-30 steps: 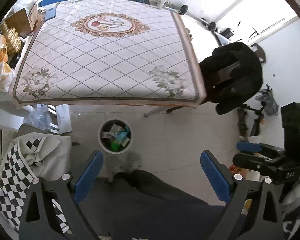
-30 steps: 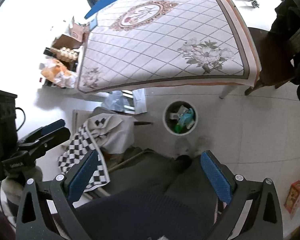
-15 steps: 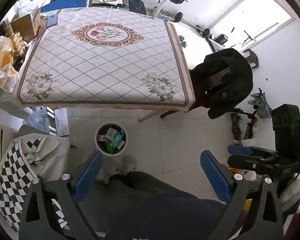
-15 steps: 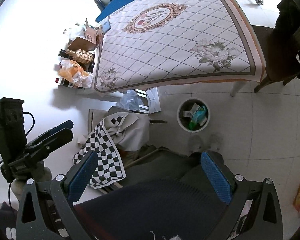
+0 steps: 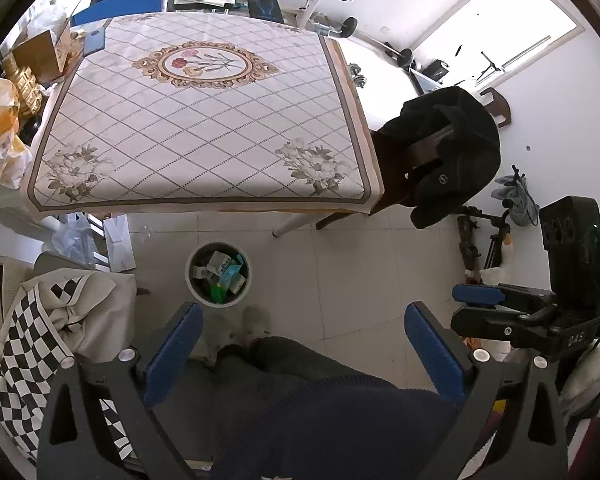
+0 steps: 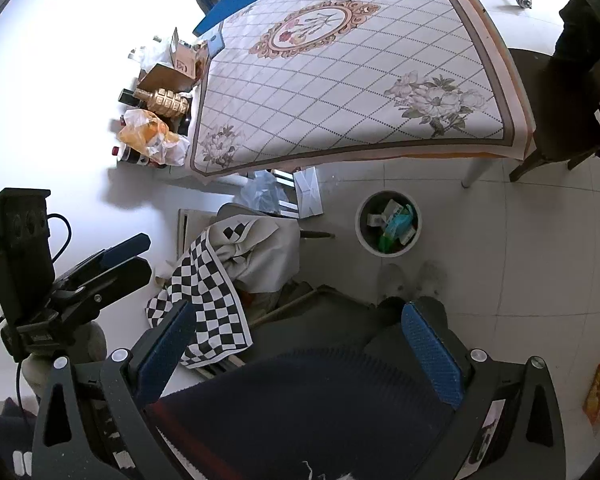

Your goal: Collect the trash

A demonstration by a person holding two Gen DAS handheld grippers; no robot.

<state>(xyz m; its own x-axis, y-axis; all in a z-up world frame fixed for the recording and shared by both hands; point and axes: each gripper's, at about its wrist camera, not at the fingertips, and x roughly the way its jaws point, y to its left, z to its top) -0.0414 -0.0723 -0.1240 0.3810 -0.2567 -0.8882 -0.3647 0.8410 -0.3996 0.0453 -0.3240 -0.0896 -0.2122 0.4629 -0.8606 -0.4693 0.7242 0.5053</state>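
In the left wrist view, the left gripper (image 5: 302, 346) has its blue-padded fingers spread wide with nothing between them, held high above the floor over the person's dark trouser legs (image 5: 300, 392). The trash bin (image 5: 219, 274), a round white pail, stands on the tiled floor just in front of the tabletop's near edge and ahead of the person's pale shoes (image 5: 256, 322); it holds crumpled packaging in white, teal and green. The tabletop (image 5: 204, 120) wears a diamond-patterned cloth with flowers. To the right of the bin, well apart, the right gripper (image 5: 480, 300) shows side-on. In the right wrist view, the right gripper (image 6: 300, 344) is likewise spread wide and holds nothing. The trash bin (image 6: 388, 223) sits below the tabletop (image 6: 340, 80) edge, with a checkered cloth (image 6: 208, 292) to its left.
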